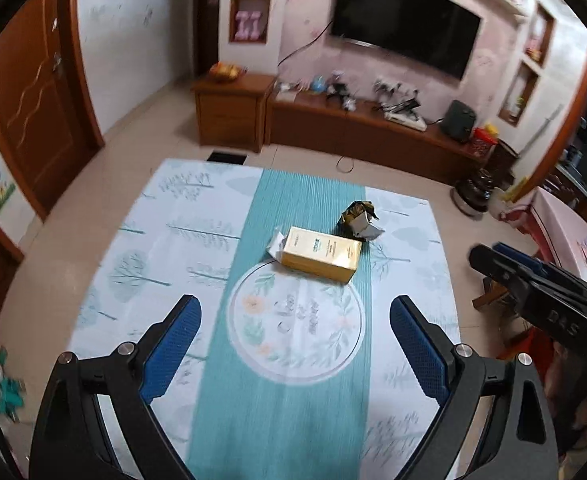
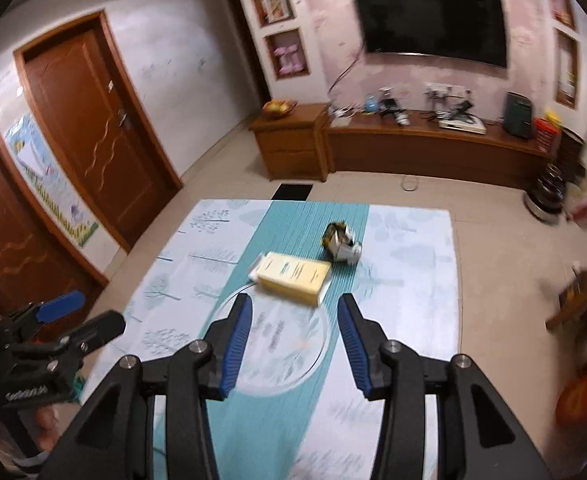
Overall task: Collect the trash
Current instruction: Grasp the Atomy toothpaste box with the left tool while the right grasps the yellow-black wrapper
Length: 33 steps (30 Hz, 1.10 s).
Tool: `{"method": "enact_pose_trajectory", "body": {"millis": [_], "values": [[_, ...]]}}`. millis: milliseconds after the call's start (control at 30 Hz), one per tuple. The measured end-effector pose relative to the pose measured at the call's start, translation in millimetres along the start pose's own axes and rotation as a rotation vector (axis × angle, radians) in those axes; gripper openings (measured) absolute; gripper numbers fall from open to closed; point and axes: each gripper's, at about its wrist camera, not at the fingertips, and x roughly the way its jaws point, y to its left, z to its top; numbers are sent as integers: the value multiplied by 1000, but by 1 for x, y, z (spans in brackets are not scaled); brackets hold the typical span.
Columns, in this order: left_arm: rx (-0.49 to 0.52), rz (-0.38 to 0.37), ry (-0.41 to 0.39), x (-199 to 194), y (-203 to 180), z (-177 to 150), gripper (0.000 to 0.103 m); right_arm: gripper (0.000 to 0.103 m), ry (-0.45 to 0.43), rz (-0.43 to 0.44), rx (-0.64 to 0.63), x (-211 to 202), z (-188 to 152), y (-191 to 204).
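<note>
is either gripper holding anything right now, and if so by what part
Nothing is held. The left gripper and right gripper are both open and empty above the table; the yellow box and crumpled wrapper lie untouched.

A yellow rectangular cardboard box (image 1: 320, 253) lies near the middle of the surface (image 1: 173, 232), on the teal striped runner (image 1: 293, 400) along its centre. Just behind and to the right of the box sits a crumpled gold-and-white paper wrapper (image 1: 359, 220), close beside it. In front of the box lies a round floral print (image 1: 296, 322). Beyond the surface stands a long wooden cabinet (image 1: 357, 132), with a black flat television (image 1: 403, 20) on the wall above it. A brown wooden door (image 1: 33, 108) stands to the left.
</note>
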Motion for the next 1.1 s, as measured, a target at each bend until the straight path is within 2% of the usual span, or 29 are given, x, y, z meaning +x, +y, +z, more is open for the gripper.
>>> {"method": "enact_pose_trajectory", "body": {"millis": [233,433,567,667,700,867,1000,1100], "values": [[-66,120,64,91,-16,34,94,51,122,55,-42,125,55,-41],[-133,160,117,146,-18,49,94,51,219,58,-102,219,68,-51],[-167,181,148,174,-18,54,94,51,273,48,-148,260,66,-52],[-199,184,168,190,-17,57,94,51,298,82,-144,276,61,-59],[-207,184,172,194,-17,56,94,44,305,109,-130,277,58,-61],[-241,194,202,206,-10,52,94,40,325,237,-80,268,42,-61],[-289,202,235,217,1,43,94,38,364,313,26,257,27,-67],[-286,198,260,222,4,36,94,38,381,345,106,247,12,-72]]}}
